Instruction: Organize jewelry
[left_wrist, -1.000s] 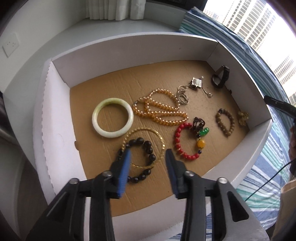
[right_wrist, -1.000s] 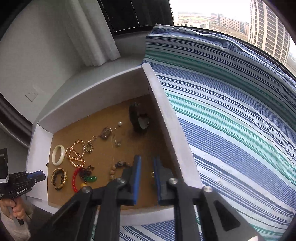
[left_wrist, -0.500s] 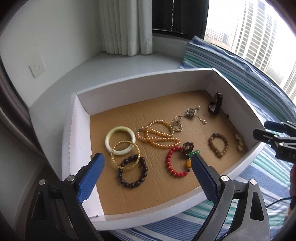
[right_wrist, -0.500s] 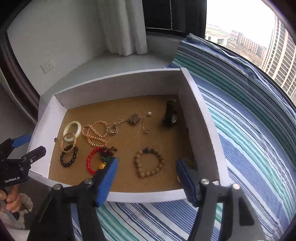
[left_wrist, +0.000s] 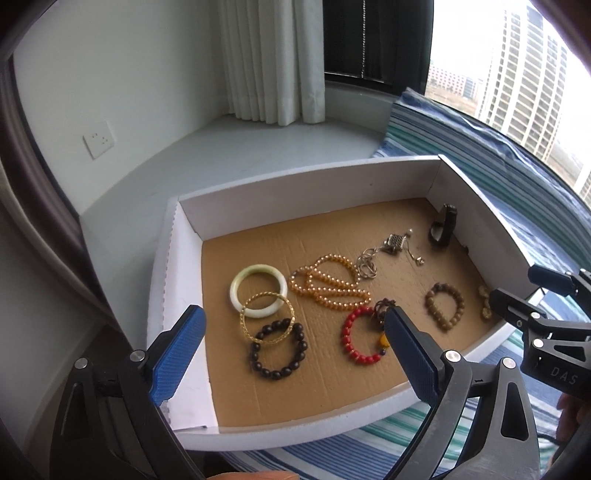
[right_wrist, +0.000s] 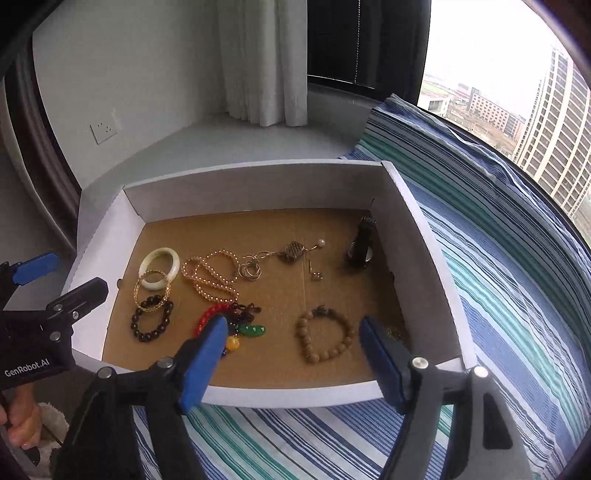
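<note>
Jewelry is lying spread over the brown cardboard floor of a shallow white box (left_wrist: 192, 221), which is sitting on a striped bed cover (right_wrist: 498, 295). Both tools are hanging back over the near rim, pointing down into it. The left hand-held gripper (left_wrist: 291, 354) is standing with its blue ribbed pads spread wide and nothing between them; its jaws have just been opening. The right hand-held gripper (right_wrist: 291, 358) is likewise spread and empty, its jaws also having just been opening, though less widely.

Directly ahead of the left one a dark bead bracelet (left_wrist: 277, 350) is lying flat, with a thin gold bangle (left_wrist: 266, 317) overlapping both it and a smooth pale-green bangle (left_wrist: 258, 291) beyond. That stacked trio is sitting nearest the left hand. Ahead of the right one a tan wooden bead bracelet (right_wrist: 325, 336) is lying alone and clear of its neighbours, so it looks the easier pick for that side. A red bead bracelet (left_wrist: 356, 341) with dark, green and yellow charms is falling between the two tools.

Farther in, an amber bead strand (left_wrist: 328, 282) is looping on itself, its length running across the box, touching a cluster of silver rings (left_wrist: 365, 264) chained to a small metal charm (left_wrist: 395, 243). A black watch (right_wrist: 362, 243) is standing on edge by the right wall. A small gold piece in the near right corner is too hidden to identify.
</note>
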